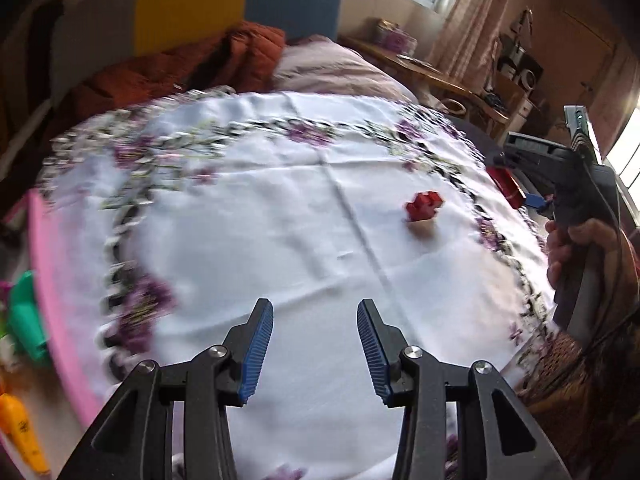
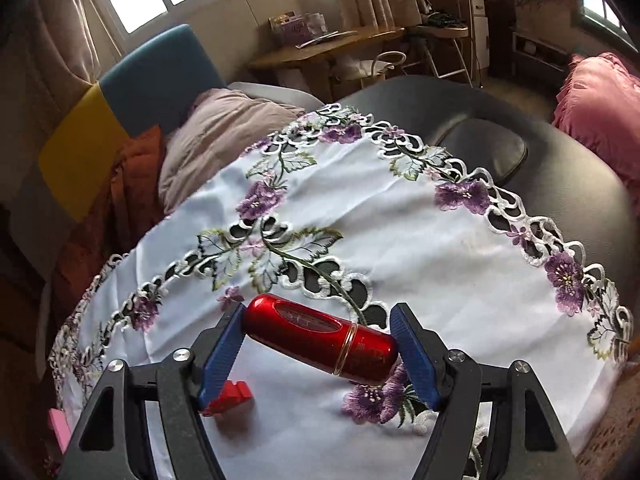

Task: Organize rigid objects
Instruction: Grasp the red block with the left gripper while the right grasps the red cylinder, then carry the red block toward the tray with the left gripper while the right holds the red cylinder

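My right gripper (image 2: 318,344) is shut on a glossy red cylinder case (image 2: 320,338) with a gold band, held end to end between the blue pads above the white embroidered cloth (image 2: 420,248). The case also shows in the left wrist view (image 1: 508,186), at the far right in the other gripper. A small red toy block (image 1: 424,208) on a tan base sits on the cloth right of centre; it shows in the right wrist view (image 2: 230,396) under the left finger. My left gripper (image 1: 316,344) is open and empty over the near part of the cloth.
A pink tray edge (image 1: 52,288) at the left holds green (image 1: 26,316) and orange (image 1: 20,436) items. A bed with an orange blanket (image 1: 192,64) lies behind. A black padded surface (image 2: 480,152) lies under the cloth. A pink cushion (image 2: 600,112) is at the right.
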`<action>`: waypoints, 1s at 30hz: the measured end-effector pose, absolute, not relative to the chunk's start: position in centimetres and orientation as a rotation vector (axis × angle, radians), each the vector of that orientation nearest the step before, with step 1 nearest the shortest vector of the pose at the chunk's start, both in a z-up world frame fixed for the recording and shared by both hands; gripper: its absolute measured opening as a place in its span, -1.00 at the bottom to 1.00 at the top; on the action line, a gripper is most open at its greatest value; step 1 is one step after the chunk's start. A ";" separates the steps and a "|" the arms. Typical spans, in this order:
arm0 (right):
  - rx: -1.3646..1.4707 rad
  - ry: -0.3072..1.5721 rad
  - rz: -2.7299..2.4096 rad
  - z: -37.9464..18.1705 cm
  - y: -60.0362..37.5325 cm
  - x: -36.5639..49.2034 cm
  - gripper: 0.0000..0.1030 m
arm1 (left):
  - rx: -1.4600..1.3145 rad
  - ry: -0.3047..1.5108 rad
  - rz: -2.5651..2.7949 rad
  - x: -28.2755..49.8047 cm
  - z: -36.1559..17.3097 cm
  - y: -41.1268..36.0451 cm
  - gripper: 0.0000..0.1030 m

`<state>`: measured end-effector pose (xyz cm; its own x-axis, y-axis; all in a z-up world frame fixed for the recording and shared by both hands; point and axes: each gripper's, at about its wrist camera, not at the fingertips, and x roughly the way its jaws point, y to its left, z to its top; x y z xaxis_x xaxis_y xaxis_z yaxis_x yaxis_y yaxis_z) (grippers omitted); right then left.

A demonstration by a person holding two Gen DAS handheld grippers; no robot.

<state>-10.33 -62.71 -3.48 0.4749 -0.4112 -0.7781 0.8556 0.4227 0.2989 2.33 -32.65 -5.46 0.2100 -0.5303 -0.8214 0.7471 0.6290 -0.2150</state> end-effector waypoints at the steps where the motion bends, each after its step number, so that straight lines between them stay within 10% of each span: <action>1: 0.764 0.667 -0.868 -3.3 -62.7 -10.4 0.43 | 0.240 1.039 -0.916 2.4 -5.6 -33.6 -0.14; 17: 0.772 0.580 -0.806 -2.3 -62.6 -10.8 0.43 | 0.204 1.082 -1.031 2.8 -7.3 -47.4 0.18; 30: 0.783 0.561 -0.772 -2.1 -62.6 -10.9 0.43 | 0.251 1.065 -0.994 2.8 -9.6 -50.1 -0.05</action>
<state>-10.85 -62.58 -2.09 0.5992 -0.3973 -0.6951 0.7838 0.4682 0.4080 2.81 -50.12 -9.60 0.1188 -0.5588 -0.8207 0.7806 0.5634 -0.2707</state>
